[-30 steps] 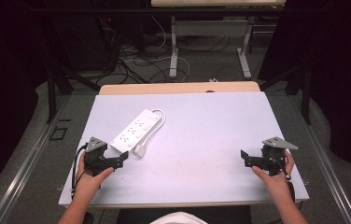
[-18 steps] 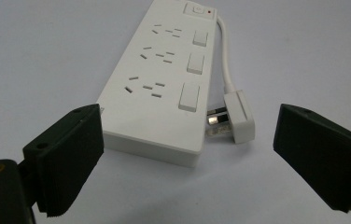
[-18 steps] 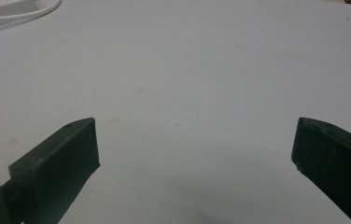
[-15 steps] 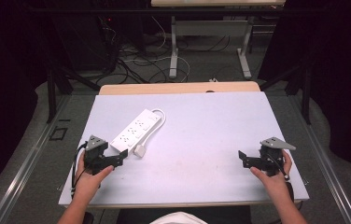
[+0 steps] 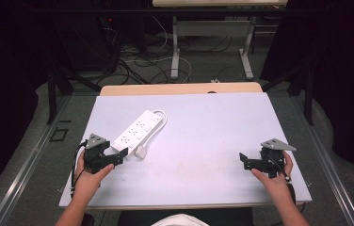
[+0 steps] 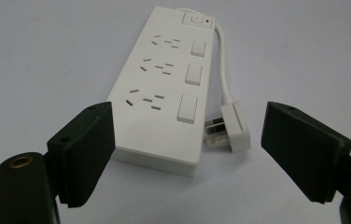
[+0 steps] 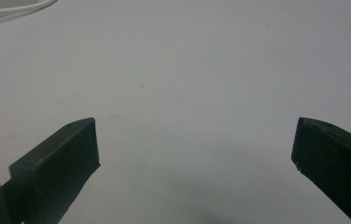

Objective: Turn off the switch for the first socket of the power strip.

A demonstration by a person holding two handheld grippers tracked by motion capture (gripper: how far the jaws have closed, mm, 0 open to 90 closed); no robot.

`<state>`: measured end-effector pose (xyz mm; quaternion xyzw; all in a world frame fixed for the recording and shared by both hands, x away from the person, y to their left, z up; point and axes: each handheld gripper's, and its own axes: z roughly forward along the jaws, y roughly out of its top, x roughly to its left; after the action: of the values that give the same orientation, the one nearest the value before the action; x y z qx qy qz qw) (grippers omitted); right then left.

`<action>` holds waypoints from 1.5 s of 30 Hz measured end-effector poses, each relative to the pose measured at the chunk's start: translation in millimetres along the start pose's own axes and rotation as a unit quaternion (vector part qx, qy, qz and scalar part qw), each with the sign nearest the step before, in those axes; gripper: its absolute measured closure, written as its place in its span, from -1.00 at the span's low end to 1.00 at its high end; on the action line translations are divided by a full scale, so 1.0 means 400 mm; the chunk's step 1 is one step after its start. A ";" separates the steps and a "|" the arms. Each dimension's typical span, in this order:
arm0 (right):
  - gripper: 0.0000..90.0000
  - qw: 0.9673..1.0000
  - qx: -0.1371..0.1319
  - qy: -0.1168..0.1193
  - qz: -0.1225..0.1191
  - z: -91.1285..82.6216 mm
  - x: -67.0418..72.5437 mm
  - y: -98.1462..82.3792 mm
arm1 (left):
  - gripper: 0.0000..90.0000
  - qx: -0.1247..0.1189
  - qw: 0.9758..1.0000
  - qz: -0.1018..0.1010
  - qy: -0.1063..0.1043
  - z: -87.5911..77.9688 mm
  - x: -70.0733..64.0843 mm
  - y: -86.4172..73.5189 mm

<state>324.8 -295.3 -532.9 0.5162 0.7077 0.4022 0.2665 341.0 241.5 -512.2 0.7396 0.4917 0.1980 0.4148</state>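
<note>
Power strip (image 6: pixel 164 88) lies just beyond our left gripper (image 6: pixel 187 154), whose parted jaws have been closing; our right gripper (image 7: pixel 194 158) gapes over bare table (image 7: pixel 187 70).

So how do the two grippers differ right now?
The left gripper sits right at the near end of the white power strip, while the right gripper has bare table ahead. The left gripper's jaws have just been closing, with the strip's end between them but not pressed; the right gripper's jaws stand wider apart. Both are black, hand-held and open, low over the table.
</note>
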 end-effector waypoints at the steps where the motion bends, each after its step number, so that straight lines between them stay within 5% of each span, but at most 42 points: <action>1: -1.00 1.000 0.005 0.003 0.001 0.000 -0.001 0.000 | -0.57 0.000 1.000 0.000 -0.002 0.001 0.000 0.003; 25: -0.98 1.000 0.005 0.007 0.001 0.003 -0.003 -0.002 | -0.51 0.024 1.000 0.012 -0.008 -0.002 -0.003 0.057; 45: -0.98 1.000 0.005 0.008 0.003 0.003 -0.006 -0.003 | -0.40 0.044 0.999 -0.008 -0.024 -0.006 -0.012 0.121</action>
<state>325.8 -297.4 -534.5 0.5162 0.7101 0.4035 0.2575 364.4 229.9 -471.3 0.7575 0.4959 0.1548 0.3954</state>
